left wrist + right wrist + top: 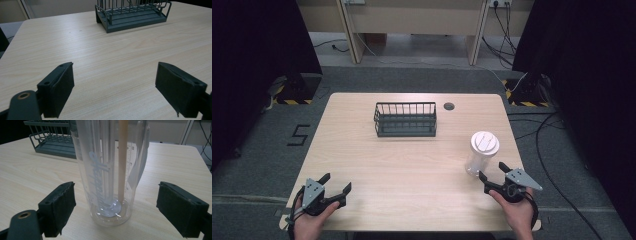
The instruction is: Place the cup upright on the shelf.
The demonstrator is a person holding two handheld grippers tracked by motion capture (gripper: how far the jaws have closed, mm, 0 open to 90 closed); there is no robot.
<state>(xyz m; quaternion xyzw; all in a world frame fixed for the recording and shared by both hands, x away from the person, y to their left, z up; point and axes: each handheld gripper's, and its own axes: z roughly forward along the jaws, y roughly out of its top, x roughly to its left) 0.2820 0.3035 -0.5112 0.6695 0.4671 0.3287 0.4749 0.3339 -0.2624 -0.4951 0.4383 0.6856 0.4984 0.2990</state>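
Cup (482,151) stands upright on the desk (412,165), right of the rack (405,119) and nearer the person, white lid on top. Clear wall, printed lettering, a pale straw or stick inside reaching to the base.

Right tongs (494,171) just short of the cup on the person's side, released, jaws spread wide. In the right gripper view the cup (111,172) sits between the two pads, nearer the left one, touching neither. Nothing held.

Left tongs (337,182) well left of the cup, near the desk's front edge, also released, gripping nothing; in the left gripper view bare desk (112,65) lies between the pads and the rack (132,13) stands beyond.

Judgement: a grasp of the cup looks to be the step in hand.

Risks:
- Cup is tall on a narrow base. Off-centre approach means the nearer pad touches first and may push or tip it.
- Smooth clear wall: a light squeeze could let it slip on lifting; a hard one could flex the wall.
- Low grip leaves the lidded top free to swing.
- Cup stands fairly near the desk's right edge; a sideways shove could send it off.
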